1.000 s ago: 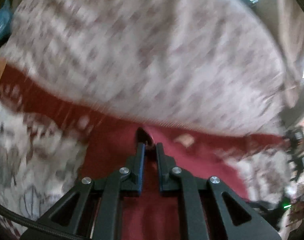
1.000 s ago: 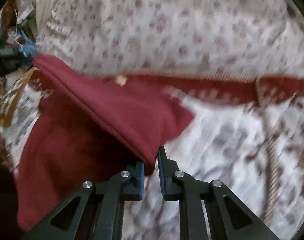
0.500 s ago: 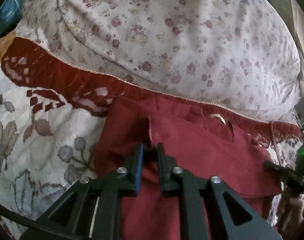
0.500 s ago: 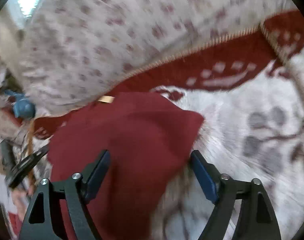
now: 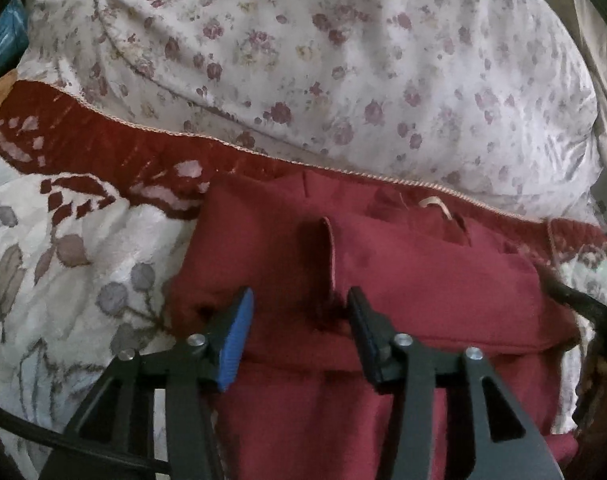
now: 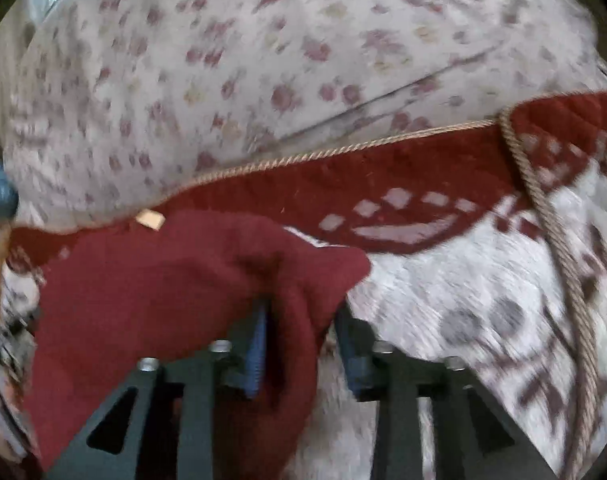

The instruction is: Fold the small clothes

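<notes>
The red garment (image 5: 423, 280) lies folded on the patterned blanket (image 5: 63, 264), right in front of the big flowered pillow (image 5: 343, 60). From your left camera you see its upper layer laid back over the lower one, with a small tan label (image 5: 435, 205) showing near the far edge, close to the corded trim (image 5: 263, 151) where the blanket's dark red border meets the pillow.

Your left gripper (image 5: 299, 300) is opening. Its fingers stand apart on either side of a raised ridge of the red cloth, and neither blue pad presses on it; the cloth just sits loose in the gap.

Your right gripper (image 6: 301, 316) is at the garment's (image 6: 163, 280) right-hand corner, and its fingers are closing. A flap of red cloth hangs down between them, close against the left pad (image 6: 257, 356), while a gap shows beside the right pad. This view is blurred, so you cannot tell whether the left pad touches the cloth. The blanket (image 6: 463, 300) and a twisted cord (image 6: 551, 224) lie to the right of the garment, and the pillow (image 6: 263, 60) fills the top.
</notes>
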A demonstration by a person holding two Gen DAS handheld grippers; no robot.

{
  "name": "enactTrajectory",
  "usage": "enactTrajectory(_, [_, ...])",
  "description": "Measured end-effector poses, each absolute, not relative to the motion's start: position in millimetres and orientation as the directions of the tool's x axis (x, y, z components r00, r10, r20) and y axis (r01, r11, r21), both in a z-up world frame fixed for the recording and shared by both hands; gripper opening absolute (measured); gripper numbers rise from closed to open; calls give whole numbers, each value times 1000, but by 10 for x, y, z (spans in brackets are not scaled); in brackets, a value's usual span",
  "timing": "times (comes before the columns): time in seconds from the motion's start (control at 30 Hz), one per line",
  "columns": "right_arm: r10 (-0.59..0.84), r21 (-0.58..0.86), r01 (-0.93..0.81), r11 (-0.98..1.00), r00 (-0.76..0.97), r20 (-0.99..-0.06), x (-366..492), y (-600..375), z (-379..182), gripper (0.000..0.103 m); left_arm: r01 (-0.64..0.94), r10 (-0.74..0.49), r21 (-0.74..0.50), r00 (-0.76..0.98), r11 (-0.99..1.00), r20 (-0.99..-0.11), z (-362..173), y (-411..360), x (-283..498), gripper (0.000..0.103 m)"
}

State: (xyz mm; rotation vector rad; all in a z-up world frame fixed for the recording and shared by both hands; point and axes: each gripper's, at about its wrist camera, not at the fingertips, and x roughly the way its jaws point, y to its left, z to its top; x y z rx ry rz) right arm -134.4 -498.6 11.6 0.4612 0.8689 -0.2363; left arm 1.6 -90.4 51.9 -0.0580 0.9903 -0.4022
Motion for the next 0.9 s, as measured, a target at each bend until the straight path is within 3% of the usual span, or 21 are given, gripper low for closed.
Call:
enactTrajectory(0.17, [16, 231, 248, 941, 649, -761, -1694, -4599, 382, 49, 252, -345, -249, 500, 935, -794, 672, -718, -113, 72])
enactTrajectory(0.3, [-44, 92, 220, 971, 543, -838, -1668, -4392, 85, 49, 215, -331, -256, 481, 942, -812, 711, -558, -334, 72])
enactTrajectory(0.43, [24, 201, 244, 949, 579, -815, -1871, -4502, 290, 53, 221, -334, -257, 473, 941, -815, 715, -382, -712, 78])
enactTrajectory(0.5, [75, 247, 200, 948, 614, -786, -2056, -4457, 462, 72, 223, -326, -248, 469, 943, -821, 699, -301, -898, 79])
enactTrajectory(0.57, [153, 304, 138, 943, 630, -761, -2276, -4377, 583, 79, 223, -328, -250, 458, 942, -826, 674, -238, -1066, 79])
enactTrajectory(0.9, [337, 407, 6, 913, 549, -765, -3104, -3816, 480, 85, 290, -422, -326, 387, 900, -820, 656, -124, -1840, 79])
